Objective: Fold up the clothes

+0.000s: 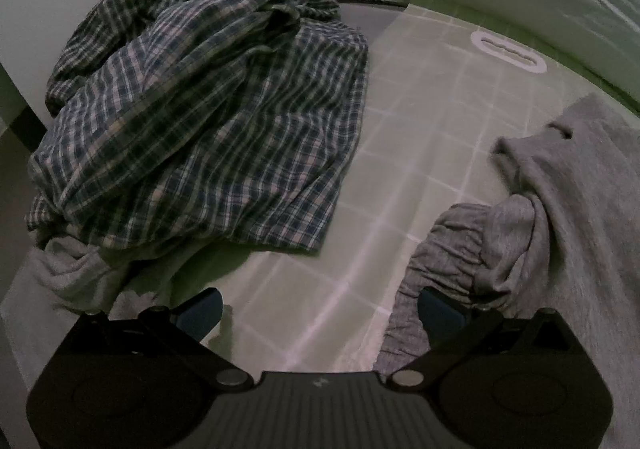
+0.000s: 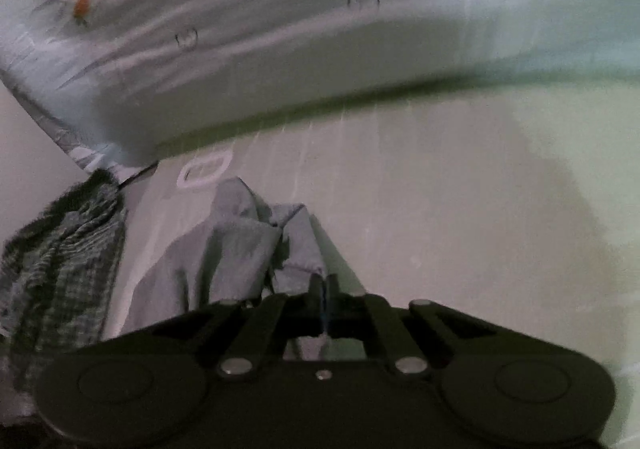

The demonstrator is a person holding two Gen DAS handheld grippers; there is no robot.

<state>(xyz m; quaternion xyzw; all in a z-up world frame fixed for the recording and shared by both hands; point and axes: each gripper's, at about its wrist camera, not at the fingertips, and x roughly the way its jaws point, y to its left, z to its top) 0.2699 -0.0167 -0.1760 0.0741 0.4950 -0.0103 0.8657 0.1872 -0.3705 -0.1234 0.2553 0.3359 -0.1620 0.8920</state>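
Only in the left wrist view is the left gripper (image 1: 320, 313) seen, its jaws spread wide over bare green mat (image 1: 420, 121), with nothing between them. The plaid shirt (image 1: 200, 109) is heaped at the mat's left edge. In the blurred right wrist view, the right gripper (image 2: 323, 285) is pressed together, pinching the grey garment (image 2: 224, 249). Open mat is left at its right. A printed bedsheet (image 2: 280, 29) is hung behind; no writing can be read.

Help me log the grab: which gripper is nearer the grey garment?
Right. The right gripper is shut on an edge of the grey garment. The left gripper is open above the green mat, with the garment's waistband beside one finger.
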